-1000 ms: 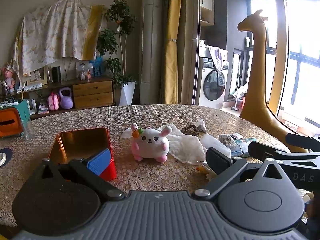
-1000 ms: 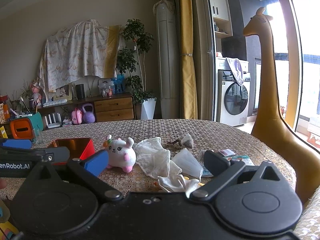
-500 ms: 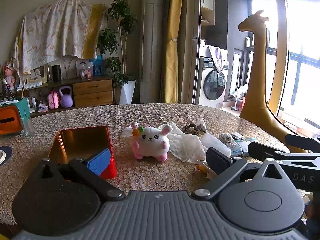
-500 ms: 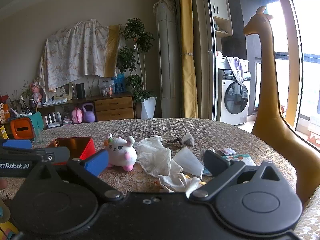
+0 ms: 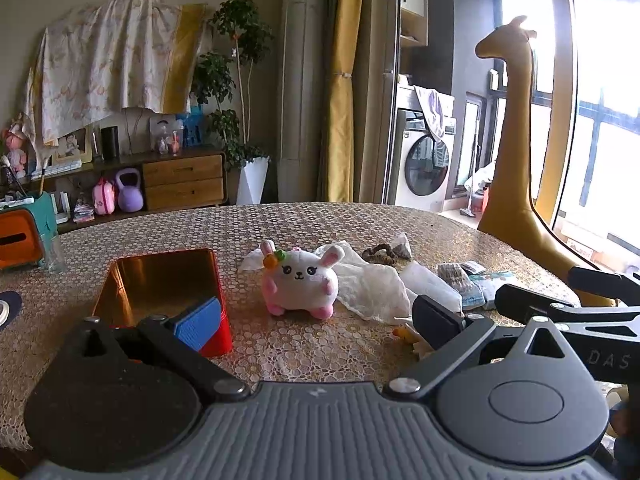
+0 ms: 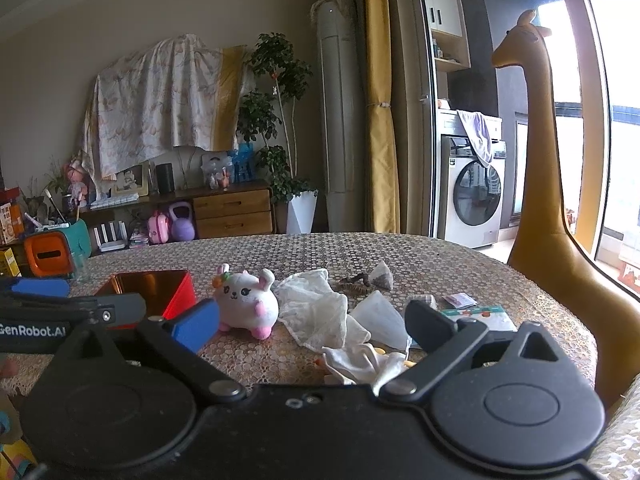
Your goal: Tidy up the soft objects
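Observation:
A white and pink plush bunny [image 5: 300, 283] sits mid-table, also in the right wrist view [image 6: 248, 303]. A red tin box [image 5: 160, 292] with a gold inside stands open to its left, seen too in the right wrist view [image 6: 160, 292]. White cloths [image 5: 372, 288] lie right of the bunny, also in the right wrist view [image 6: 320, 312]. A small white cloth toy [image 6: 364, 362] lies just ahead of my right gripper [image 6: 312, 326]. My left gripper [image 5: 316, 320] is open and empty, short of the bunny. The right gripper is open and empty.
A brown hair tie [image 5: 380, 254], a tea bag [image 6: 382, 276] and paper packets [image 5: 476, 280] lie at the right of the table. An orange and teal holder [image 5: 20, 236] and a glass [image 5: 52, 252] stand far left. A tall giraffe figure [image 5: 508, 160] stands beside the table.
Both grippers have crept slightly forward toward the table's middle; their jaws stay wide. Nothing on the table has moved.

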